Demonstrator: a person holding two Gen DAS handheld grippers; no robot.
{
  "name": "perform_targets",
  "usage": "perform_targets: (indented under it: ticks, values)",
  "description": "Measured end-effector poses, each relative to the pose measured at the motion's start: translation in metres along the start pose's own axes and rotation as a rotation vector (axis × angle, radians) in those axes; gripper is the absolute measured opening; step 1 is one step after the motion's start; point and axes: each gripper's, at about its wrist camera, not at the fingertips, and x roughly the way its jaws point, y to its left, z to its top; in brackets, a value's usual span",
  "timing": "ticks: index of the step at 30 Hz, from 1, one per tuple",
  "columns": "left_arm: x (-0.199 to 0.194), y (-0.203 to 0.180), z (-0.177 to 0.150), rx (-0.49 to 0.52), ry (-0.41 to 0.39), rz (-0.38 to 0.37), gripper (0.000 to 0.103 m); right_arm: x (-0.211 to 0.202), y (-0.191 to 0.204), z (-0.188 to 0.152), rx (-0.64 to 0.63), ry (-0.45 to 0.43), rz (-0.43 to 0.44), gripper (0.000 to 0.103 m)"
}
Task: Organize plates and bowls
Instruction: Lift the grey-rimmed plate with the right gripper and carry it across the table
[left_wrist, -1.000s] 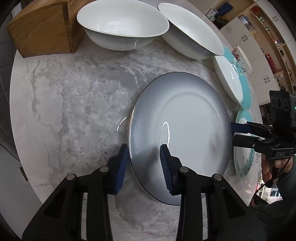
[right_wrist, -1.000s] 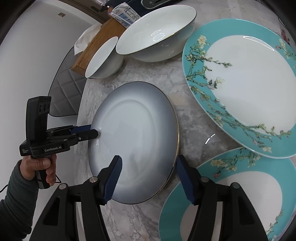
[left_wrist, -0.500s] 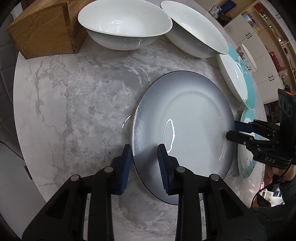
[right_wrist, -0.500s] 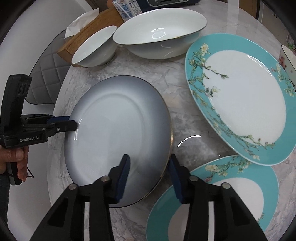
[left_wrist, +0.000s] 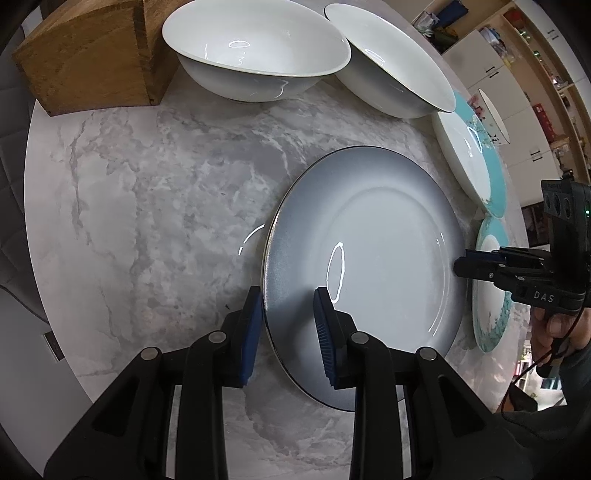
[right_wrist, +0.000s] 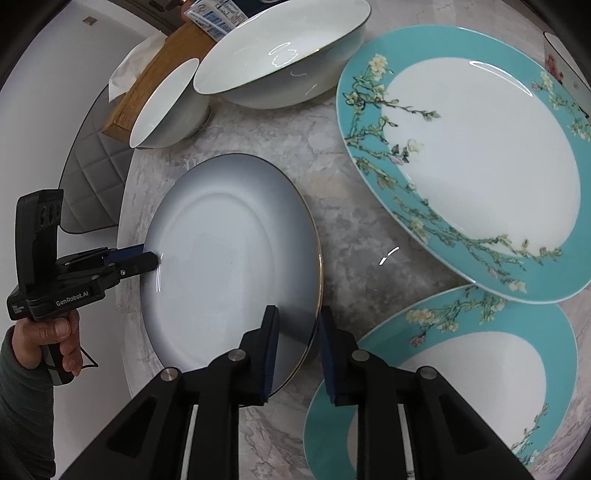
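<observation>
A grey-blue plate (left_wrist: 376, 258) lies on the marble table (left_wrist: 147, 221); it also shows in the right wrist view (right_wrist: 229, 273). My left gripper (left_wrist: 288, 332) has closed on the plate's near rim, one finger on each side. My right gripper (right_wrist: 295, 350) has closed on the opposite rim, and it shows at the plate's far edge in the left wrist view (left_wrist: 476, 266). Two white bowls (left_wrist: 255, 59) (left_wrist: 391, 66) stand at the back. Two turquoise flowered plates (right_wrist: 469, 158) (right_wrist: 461, 387) lie to the right of the grey plate.
A wooden box (left_wrist: 88, 59) stands at the table's back left next to the bowls. A grey quilted chair (right_wrist: 92, 177) is beyond the table edge. Shelves and cabinets (left_wrist: 517, 55) are behind the table.
Both grippers have narrowed their fingers onto opposite rims of the grey plate. The plate looks slightly shifted and tilted in the views.
</observation>
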Motion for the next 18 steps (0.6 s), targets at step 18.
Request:
perform_targets:
  ticks: [18]
  values:
    - [-0.011,0.006,-0.018,-0.050,-0.003,0.016,0.023,-0.001,0.000,-0.002,0.097,-0.011,0.082,0.018]
